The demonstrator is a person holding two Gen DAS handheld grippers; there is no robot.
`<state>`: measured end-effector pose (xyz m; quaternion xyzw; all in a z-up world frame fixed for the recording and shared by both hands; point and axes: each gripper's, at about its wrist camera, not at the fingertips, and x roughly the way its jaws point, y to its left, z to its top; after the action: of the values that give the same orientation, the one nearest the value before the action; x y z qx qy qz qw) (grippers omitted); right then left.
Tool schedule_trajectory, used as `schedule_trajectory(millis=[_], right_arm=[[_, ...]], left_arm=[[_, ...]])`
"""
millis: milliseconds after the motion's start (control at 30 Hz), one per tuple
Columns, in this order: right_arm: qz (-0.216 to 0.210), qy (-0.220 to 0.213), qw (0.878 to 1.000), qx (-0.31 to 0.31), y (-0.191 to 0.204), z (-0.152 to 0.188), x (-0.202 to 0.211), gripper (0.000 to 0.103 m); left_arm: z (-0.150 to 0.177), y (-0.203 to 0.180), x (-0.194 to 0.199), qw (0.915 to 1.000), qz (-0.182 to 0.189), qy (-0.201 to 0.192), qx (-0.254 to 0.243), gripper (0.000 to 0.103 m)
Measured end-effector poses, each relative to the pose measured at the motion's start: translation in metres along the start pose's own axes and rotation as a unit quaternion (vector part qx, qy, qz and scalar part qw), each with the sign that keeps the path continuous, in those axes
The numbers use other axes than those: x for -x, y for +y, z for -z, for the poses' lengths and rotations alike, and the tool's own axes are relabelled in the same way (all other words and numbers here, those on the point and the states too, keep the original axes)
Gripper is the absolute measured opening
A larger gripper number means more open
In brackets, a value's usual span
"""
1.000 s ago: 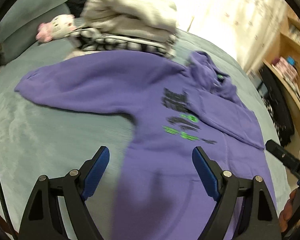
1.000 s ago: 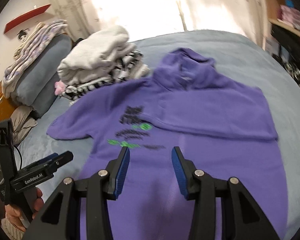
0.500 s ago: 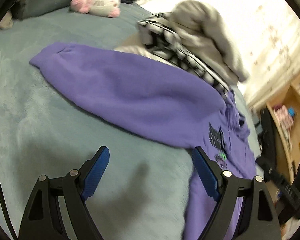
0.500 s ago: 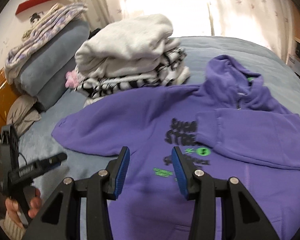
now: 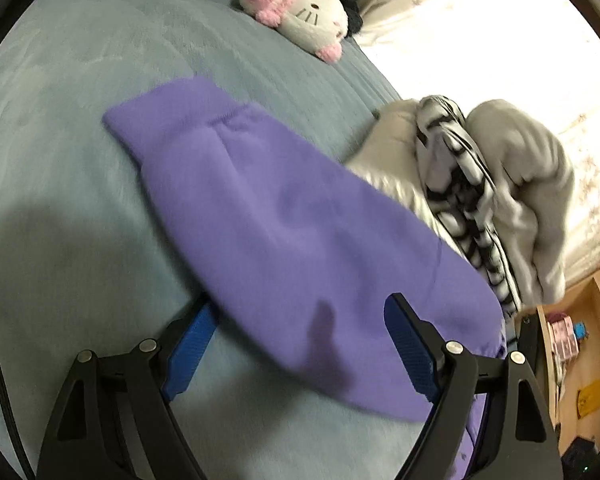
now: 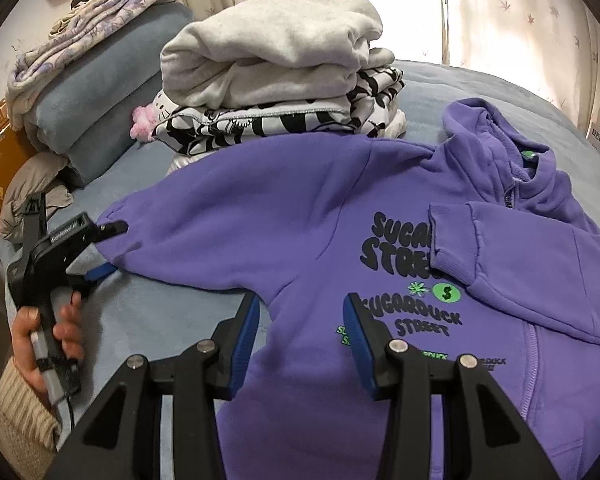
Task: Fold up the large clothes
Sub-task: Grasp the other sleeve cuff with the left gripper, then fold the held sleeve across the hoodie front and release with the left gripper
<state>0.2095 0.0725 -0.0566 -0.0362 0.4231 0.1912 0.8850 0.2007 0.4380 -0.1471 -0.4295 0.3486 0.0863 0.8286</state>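
Note:
A purple hoodie [image 6: 300, 240] with black and green print lies flat on the grey-blue bed [image 6: 152, 312]. One sleeve is folded across the chest [image 6: 520, 248]; the other sleeve [image 5: 268, 224] stretches out to the side. My left gripper [image 5: 300, 324] is open and straddles this outstretched sleeve near its cuff end, one finger [image 5: 192, 336] slipped under the edge. It also shows in the right wrist view [image 6: 108, 248]. My right gripper [image 6: 300, 320] is open and hovers above the hoodie's armpit area, holding nothing.
A pile of folded grey and black-and-white clothes [image 6: 276, 80] sits behind the hoodie. A pink and white plush toy [image 5: 300, 12] lies farther back. Folded blankets [image 6: 92, 92] are at the left. A wooden shelf [image 5: 580, 360] stands beside the bed.
My left gripper has swung left from the hoodie's body to the outstretched sleeve and closed in on it. My right gripper has moved forward toward the chest print.

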Motion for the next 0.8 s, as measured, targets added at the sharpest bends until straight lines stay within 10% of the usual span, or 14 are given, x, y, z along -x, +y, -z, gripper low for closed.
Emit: schedule_trajectory(millis=[67, 267, 500, 800], right_arm=[[-0.002, 0.001, 1.0, -0.005, 0.0, 0.001, -0.003, 0.044], [-0.012, 0.009, 1.0, -0.028, -0.01, 0.007, -0.004, 0.044], [-0.022, 0.001, 0.998, -0.065, -0.039, 0.02, 0.023, 0.044], [-0.019, -0.052, 0.988, -0.144, -0.117, 0.045, 0.09, 0.044]], left_arm=[[-0.008, 0.001, -0.007, 1.0, -0.002, -0.007, -0.002, 0.077], [-0.015, 0.028, -0.012, 0.9986, -0.017, -0.032, 0.039, 0.014], [-0.013, -0.016, 0.002, 0.9944, -0.084, -0.061, -0.023, 0.005], [0.03, -0.209, 0.087, 0.9614, -0.009, -0.149, -0.231, 0.005]])
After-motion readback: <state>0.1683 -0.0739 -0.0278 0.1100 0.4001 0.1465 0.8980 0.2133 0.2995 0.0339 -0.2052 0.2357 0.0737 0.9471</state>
